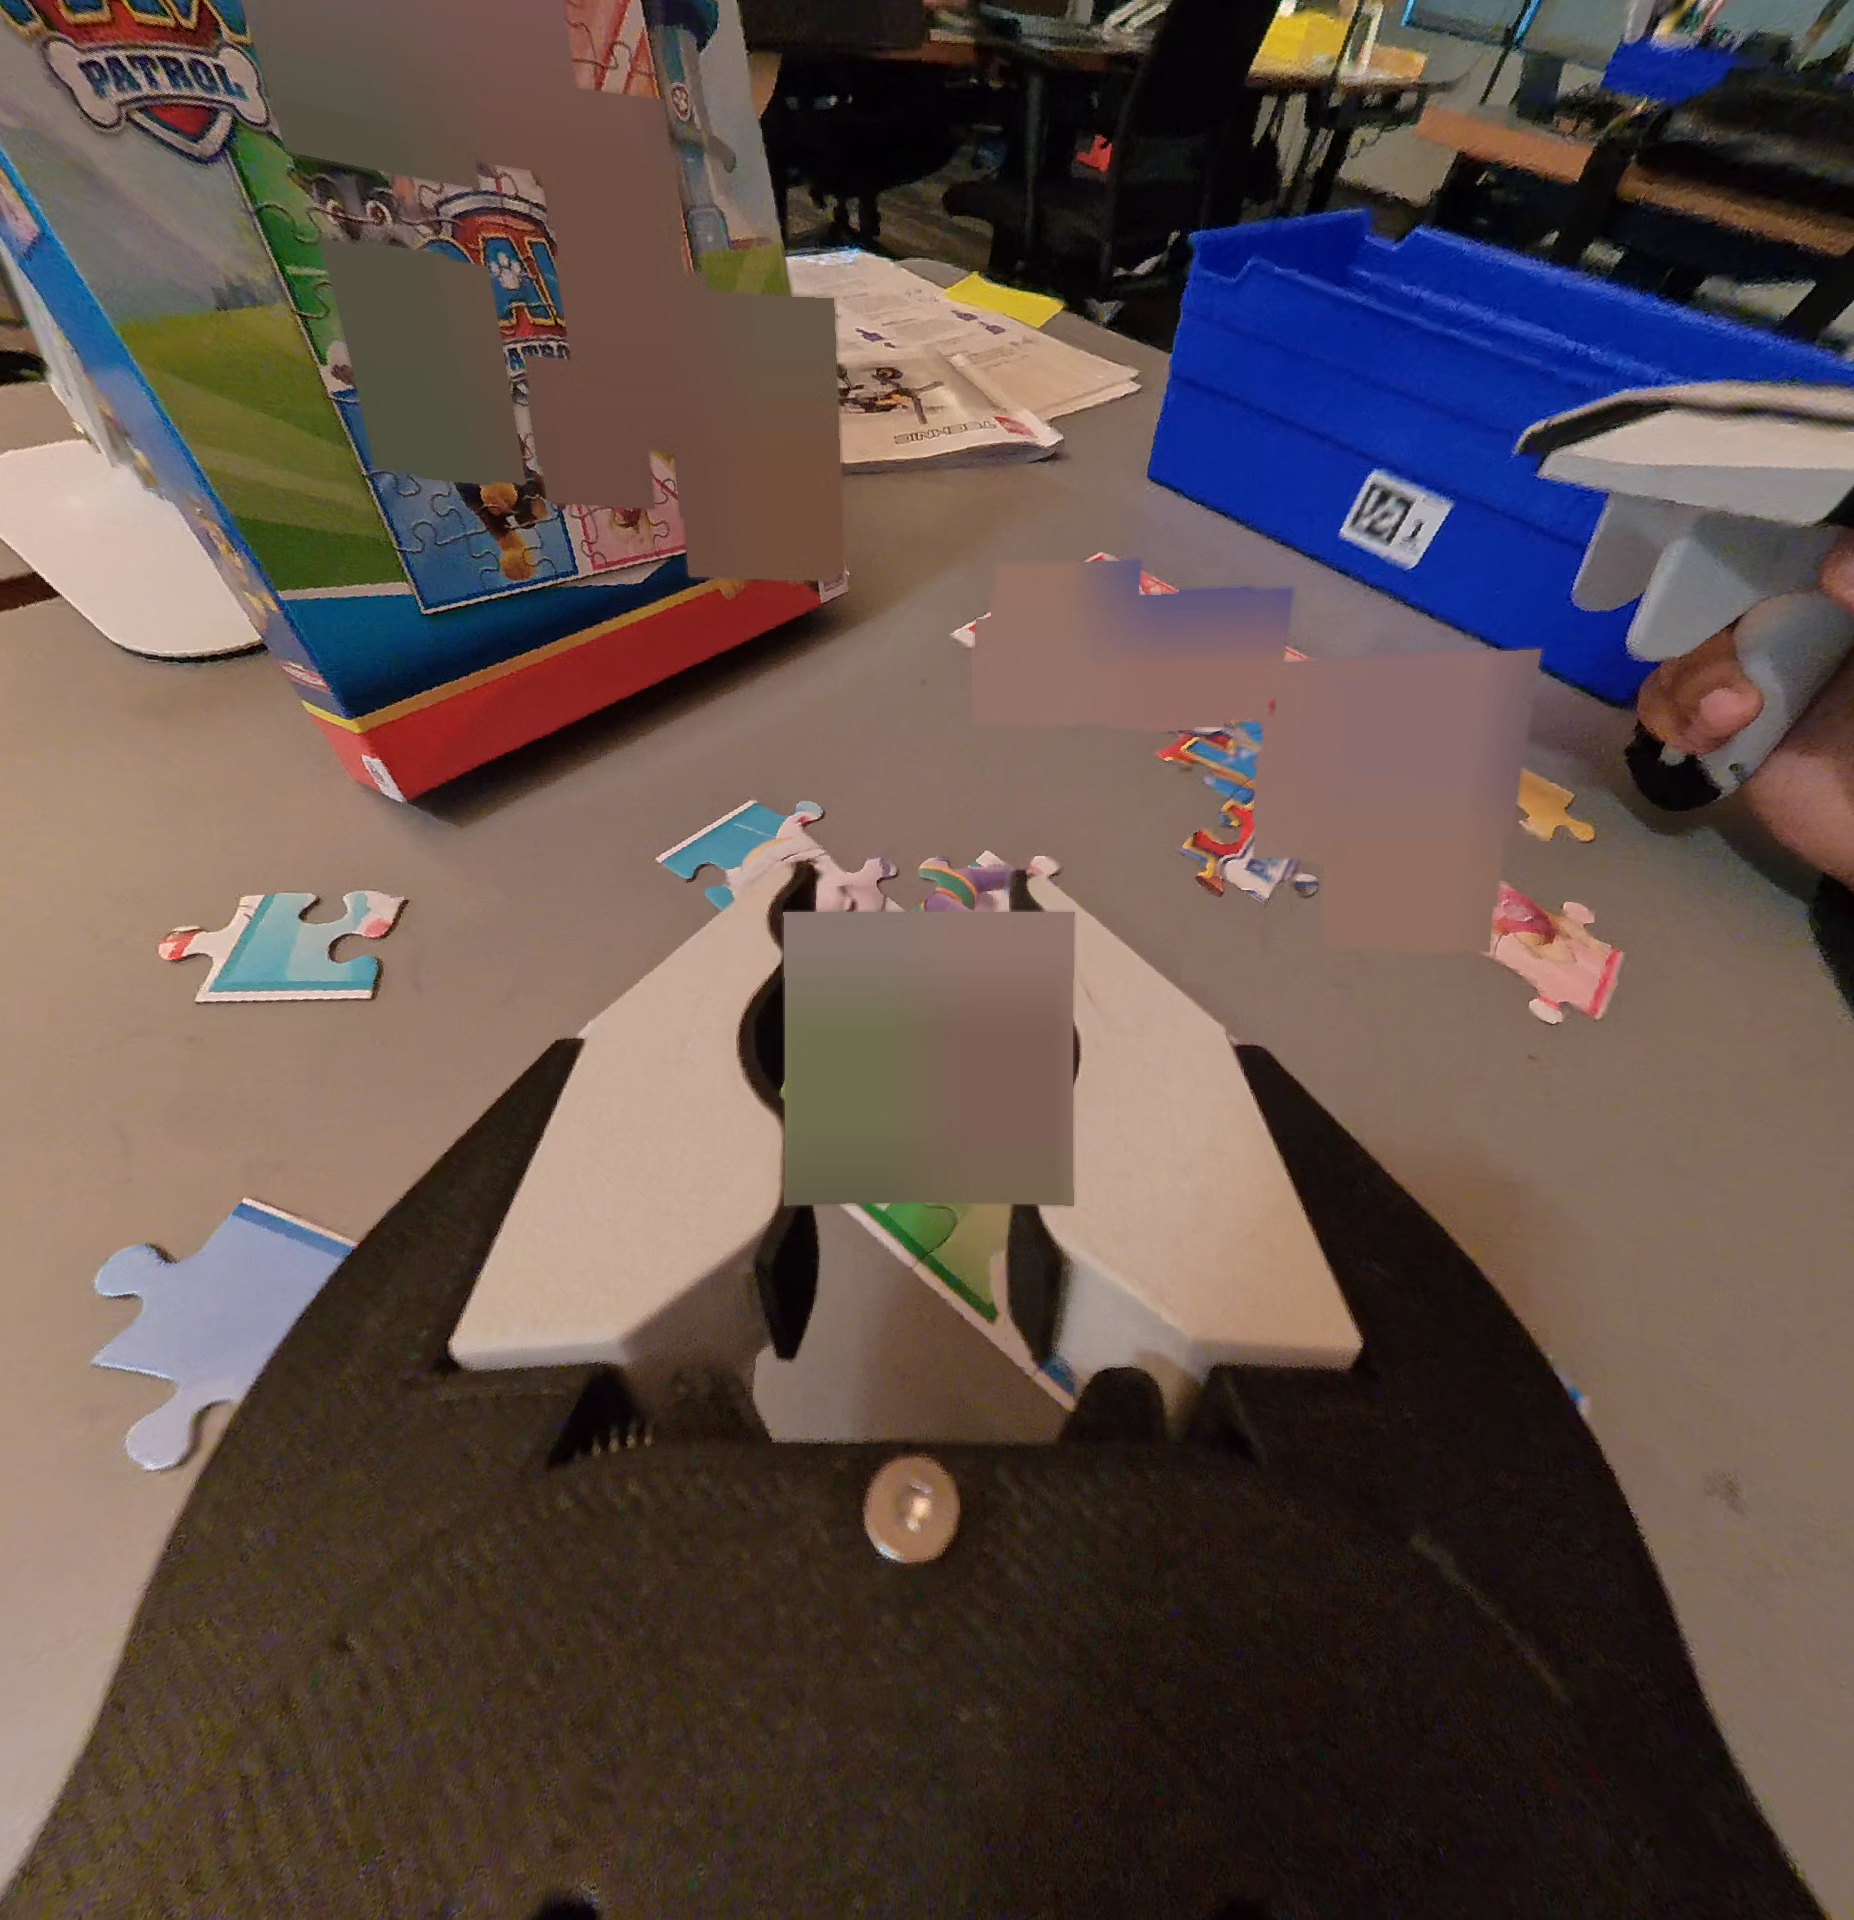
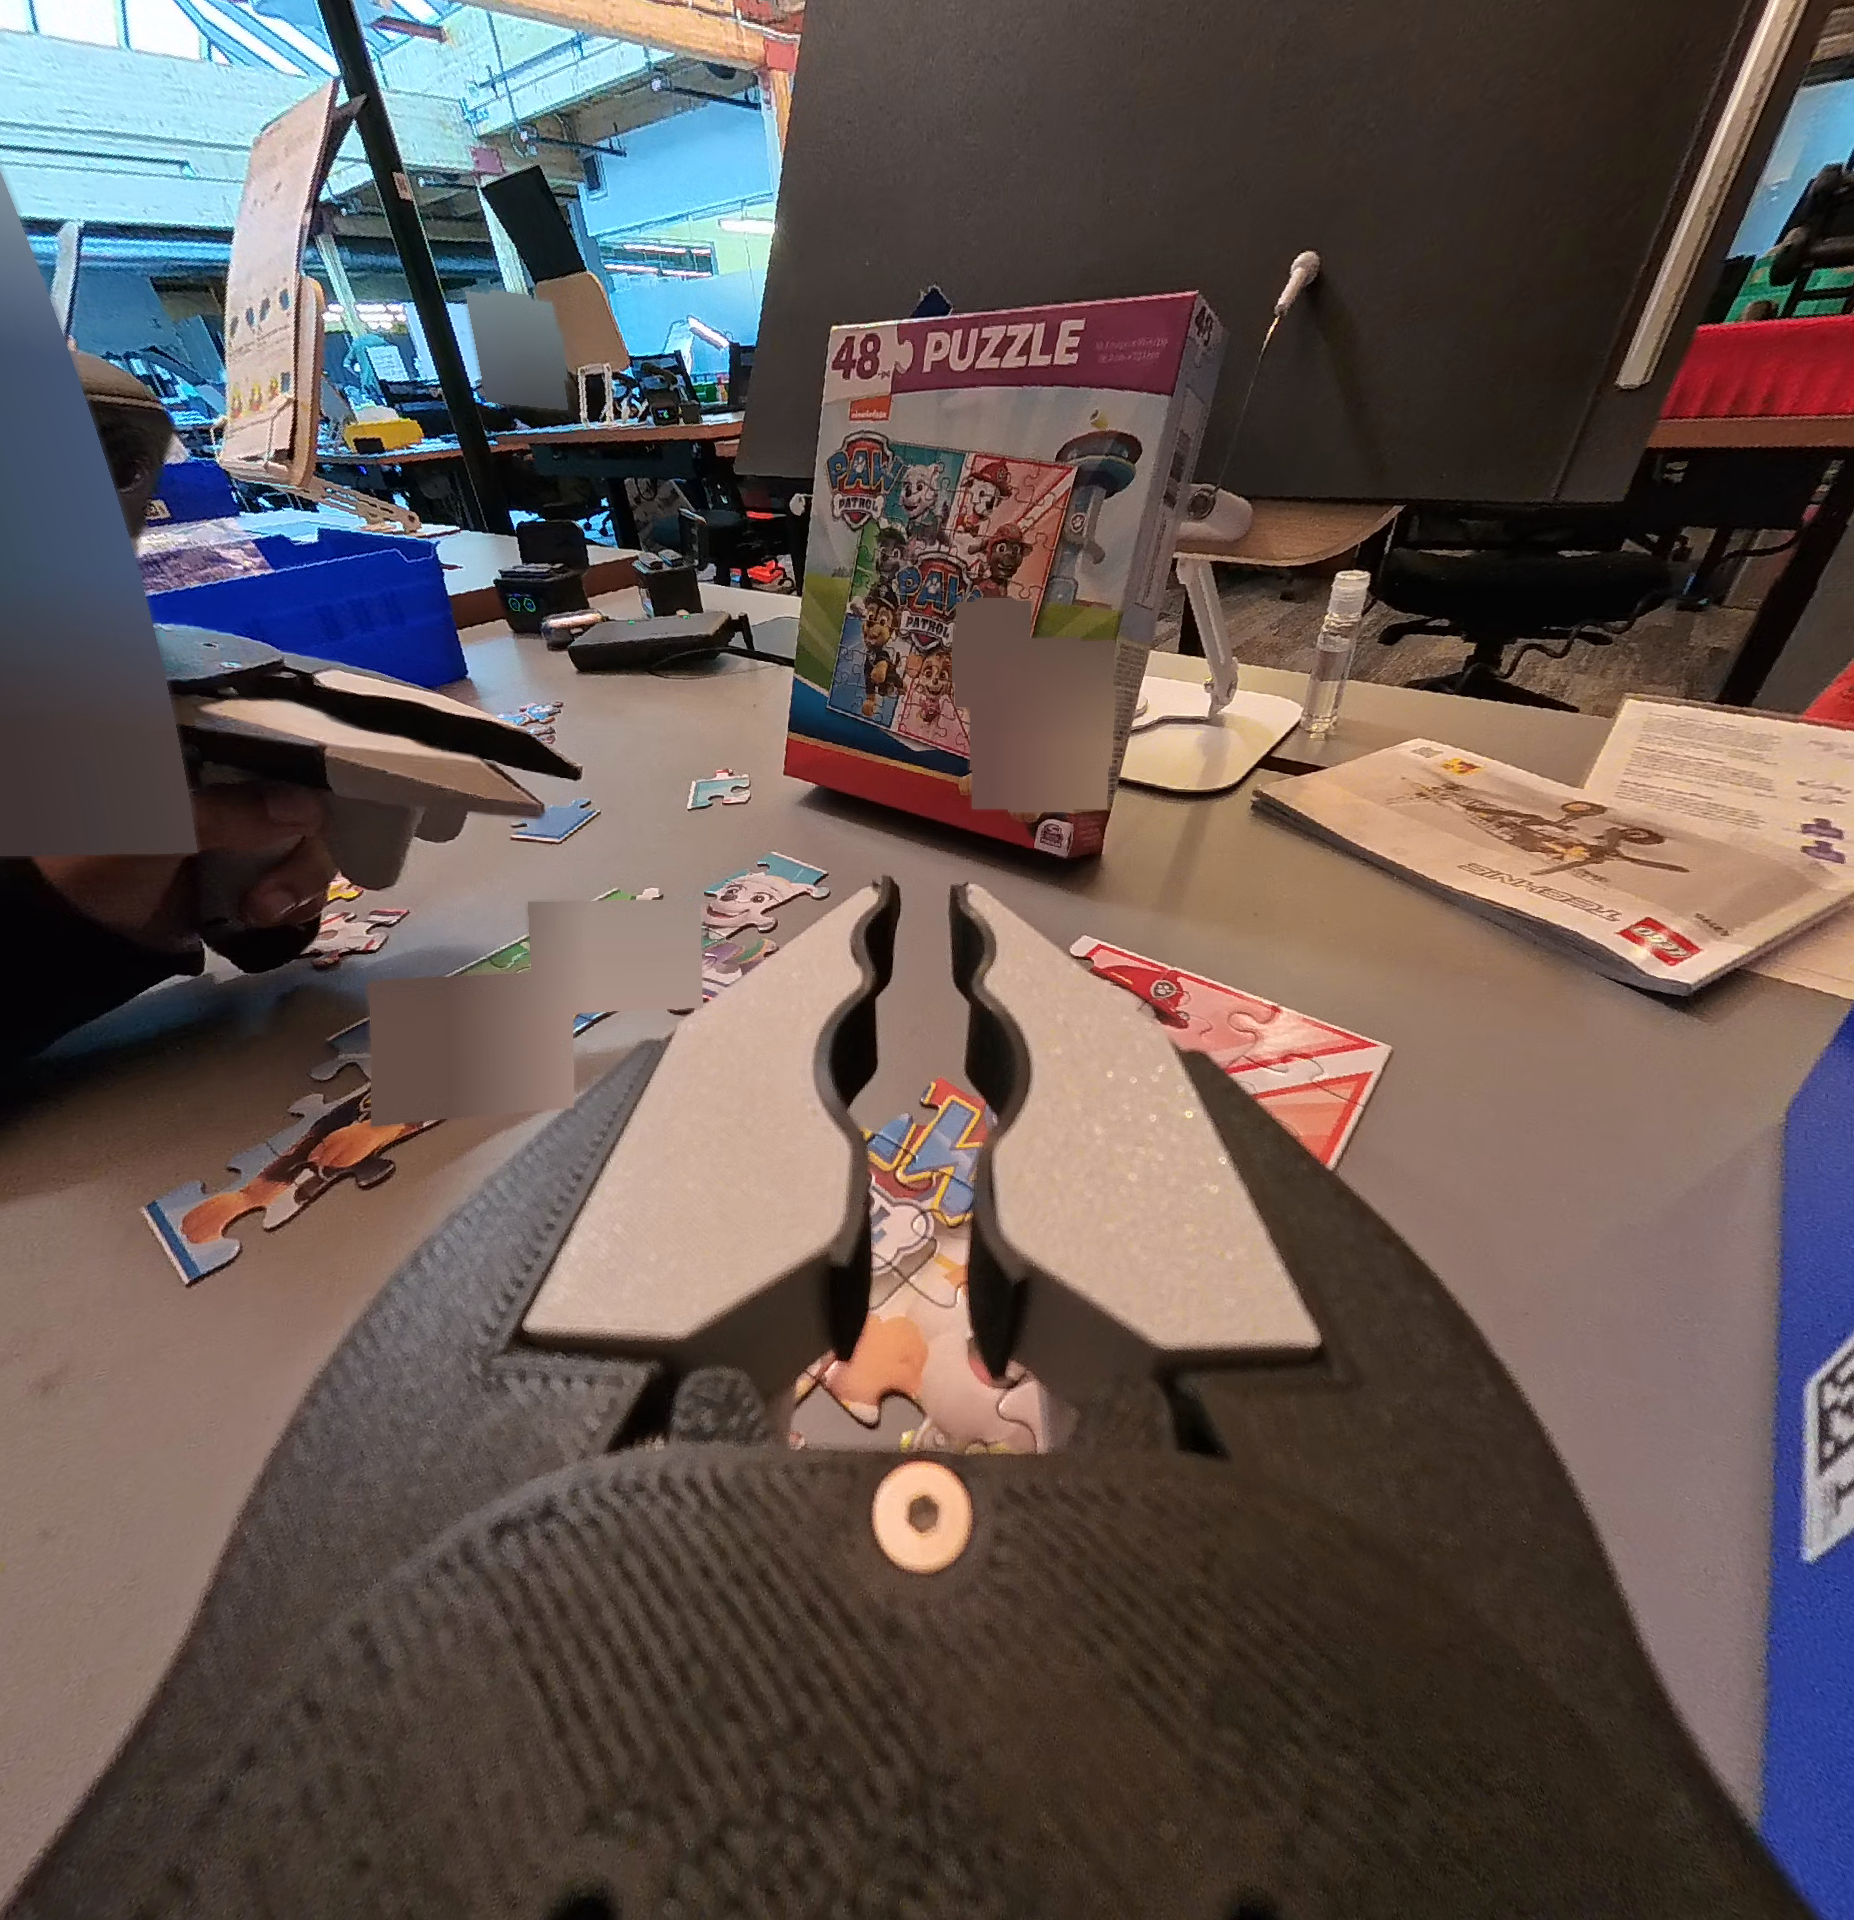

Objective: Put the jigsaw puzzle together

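The left gripper (image 1: 923, 883) is held low over the grey table (image 1: 590, 1039), pointing forward and a little down. Its two fingers stand apart. Puzzle pieces (image 1: 861, 883) lie flat on the table under and beyond the tips, and a patch covers most of the space between the fingers, so I cannot tell if the pads touch a piece. In the right wrist view this gripper (image 2: 549, 779) is seen from the side, above the table, with a hand (image 2: 258, 883) around its handle below.

The right gripper (image 2: 923, 894) also points forward, nearly level, above the table. Its fingers are close together with a narrow gap, and only bare table shows between the tips; nothing is gripped. Under its body lies a joined group of pieces (image 2: 923, 1164). A red and pink joined part (image 2: 1266, 1039) lies just right of it. In the left wrist view, a hand (image 1: 1754, 727) holds this gripper's handle in front of the blue bin (image 1: 1422, 343).

The puzzle box (image 2: 996, 582) stands upright behind the pieces, and a booklet (image 2: 1546, 862) lies to its right. Loose pieces, such as a teal one (image 1: 279, 945), are scattered on the table.
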Demonstrator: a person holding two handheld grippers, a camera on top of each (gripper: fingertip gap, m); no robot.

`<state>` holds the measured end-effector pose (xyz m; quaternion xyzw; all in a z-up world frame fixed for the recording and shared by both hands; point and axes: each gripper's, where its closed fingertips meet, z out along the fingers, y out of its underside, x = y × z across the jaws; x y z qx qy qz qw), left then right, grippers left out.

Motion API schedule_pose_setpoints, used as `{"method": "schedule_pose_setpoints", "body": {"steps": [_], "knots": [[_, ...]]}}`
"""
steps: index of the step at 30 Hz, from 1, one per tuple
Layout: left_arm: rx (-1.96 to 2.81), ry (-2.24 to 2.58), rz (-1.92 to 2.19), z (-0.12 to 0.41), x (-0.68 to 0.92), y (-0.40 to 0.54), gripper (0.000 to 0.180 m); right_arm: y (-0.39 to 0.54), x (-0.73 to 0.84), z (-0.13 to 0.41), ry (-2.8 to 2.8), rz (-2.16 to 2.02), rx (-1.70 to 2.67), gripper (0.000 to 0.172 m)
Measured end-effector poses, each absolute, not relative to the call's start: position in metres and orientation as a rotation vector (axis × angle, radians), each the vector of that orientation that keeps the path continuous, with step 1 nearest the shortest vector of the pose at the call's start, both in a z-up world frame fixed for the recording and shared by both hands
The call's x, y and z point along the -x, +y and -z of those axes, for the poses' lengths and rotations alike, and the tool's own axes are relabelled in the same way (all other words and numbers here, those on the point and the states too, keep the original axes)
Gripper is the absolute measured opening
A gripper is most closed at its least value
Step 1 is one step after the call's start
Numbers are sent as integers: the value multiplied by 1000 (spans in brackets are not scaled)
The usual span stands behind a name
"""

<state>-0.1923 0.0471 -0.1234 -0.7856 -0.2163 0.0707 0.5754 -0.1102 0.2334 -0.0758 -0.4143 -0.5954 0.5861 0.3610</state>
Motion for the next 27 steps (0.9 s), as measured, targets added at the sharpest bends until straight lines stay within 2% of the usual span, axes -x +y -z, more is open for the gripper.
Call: {"method": "schedule_pose_setpoints", "body": {"steps": [5, 8, 11, 14, 17, 19, 27], "knots": [[1663, -586, -38, 103, 199, 37, 37, 233, 110, 75, -1531, -1518, 1067, 8], [1590, -644, -111, 92, 216, 13, 37, 233, 110, 76, -1534, -1509, 1067, 8], [1602, -754, -307, 86, 240, -41, 38, 235, 110, 76, -1529, -1503, 1071, 8], [1523, -873, -479, 54, 254, -117, 36, 234, 111, 76, -1535, -1508, 1072, 8], [1495, -906, -414, 32, 246, -163, 38, 232, 112, 80, -1558, -1473, 1066, 8], [1556, -898, -321, 35, 235, -174, 39, 230, 114, 83, -1573, -1443, 1064, 8], [1595, -956, -466, 37, 231, -215, 40, 193, 111, 72, -1498, -1503, 1060, 7]]}}
